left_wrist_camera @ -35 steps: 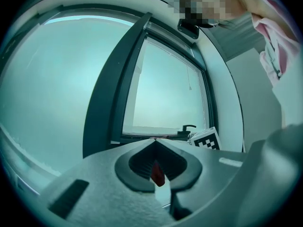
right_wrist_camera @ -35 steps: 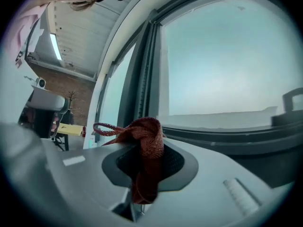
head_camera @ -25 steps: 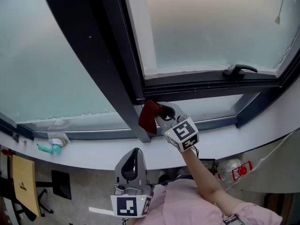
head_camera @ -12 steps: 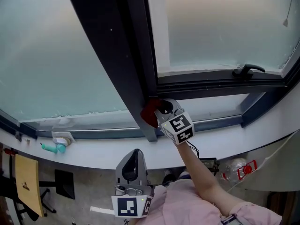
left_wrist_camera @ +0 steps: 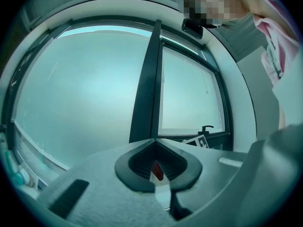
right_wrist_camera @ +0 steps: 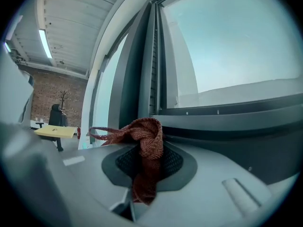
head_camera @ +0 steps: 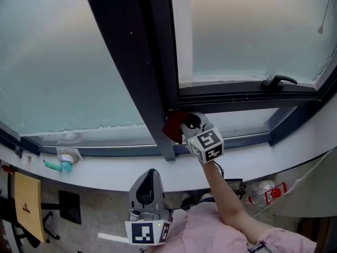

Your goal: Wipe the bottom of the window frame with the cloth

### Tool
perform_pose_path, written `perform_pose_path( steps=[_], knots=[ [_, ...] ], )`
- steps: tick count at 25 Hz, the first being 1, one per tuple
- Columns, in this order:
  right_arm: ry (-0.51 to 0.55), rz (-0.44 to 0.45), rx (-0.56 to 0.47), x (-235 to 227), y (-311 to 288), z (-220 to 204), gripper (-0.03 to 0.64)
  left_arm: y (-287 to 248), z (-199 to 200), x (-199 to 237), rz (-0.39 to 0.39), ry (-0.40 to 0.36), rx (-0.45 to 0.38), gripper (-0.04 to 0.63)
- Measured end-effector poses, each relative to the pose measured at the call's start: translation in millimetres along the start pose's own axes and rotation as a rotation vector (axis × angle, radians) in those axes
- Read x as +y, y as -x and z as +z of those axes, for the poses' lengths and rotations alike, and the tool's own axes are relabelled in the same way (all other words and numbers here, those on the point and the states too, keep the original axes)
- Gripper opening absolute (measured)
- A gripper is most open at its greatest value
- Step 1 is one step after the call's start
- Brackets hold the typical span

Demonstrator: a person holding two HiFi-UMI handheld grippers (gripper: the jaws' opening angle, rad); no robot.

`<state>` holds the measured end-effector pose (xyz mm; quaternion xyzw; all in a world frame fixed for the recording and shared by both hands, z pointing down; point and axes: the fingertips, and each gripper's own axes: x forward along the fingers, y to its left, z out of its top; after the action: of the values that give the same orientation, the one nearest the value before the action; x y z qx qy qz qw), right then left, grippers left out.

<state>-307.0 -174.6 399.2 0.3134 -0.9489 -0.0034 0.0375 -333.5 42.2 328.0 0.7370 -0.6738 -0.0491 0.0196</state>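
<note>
At the counter's (head_camera: 105,168) far left edge lies a small teal thing (head_camera: 55,166). Your left gripper (head_camera: 152,174) hangs below the counter's near edge, about mid-length, with its jaws pressed together on nothing. Just right of it, past the far edge, the dark mullion (head_camera: 142,62) rises. The cloth (head_camera: 172,126) sits bunched against its foot, at the left end of the frame's bottom rail (head_camera: 245,138). Your right gripper (head_camera: 185,124) pinches the cloth, jaws tight on the red weave. The mullion blocks you on the left. The rail runs open to the right as far as the slanted post (head_camera: 279,124) near the counter's right end. The handle (head_camera: 278,80) sits higher up.
</note>
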Motion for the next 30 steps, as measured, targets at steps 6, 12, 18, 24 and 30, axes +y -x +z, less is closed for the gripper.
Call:
perform_pose_path(
  steps=[6, 12, 18, 24, 30],
  knots=[
    [0.009, -0.037, -0.016, -19, 12, 1, 0.061, -8, -1, -7, -0.012, 0.000, 0.001, -0.003],
    [0.002, -0.039, -0.048, -38, 31, 1, 0.060, -23, -3, -31, -0.061, -0.006, 0.015, -0.003],
    [0.020, -0.034, -0.049, -45, 37, 3, 0.063, -32, -5, -39, -0.067, -0.008, 0.026, -0.003],
    [0.009, -0.021, -0.044, -49, 40, 1, 0.063, -33, -4, -39, -0.054, -0.018, 0.027, -0.003],
    [0.017, -0.051, -0.025, -59, 48, -4, 0.063, -35, -3, -39, -0.048, -0.026, 0.021, -0.003]
  ],
)
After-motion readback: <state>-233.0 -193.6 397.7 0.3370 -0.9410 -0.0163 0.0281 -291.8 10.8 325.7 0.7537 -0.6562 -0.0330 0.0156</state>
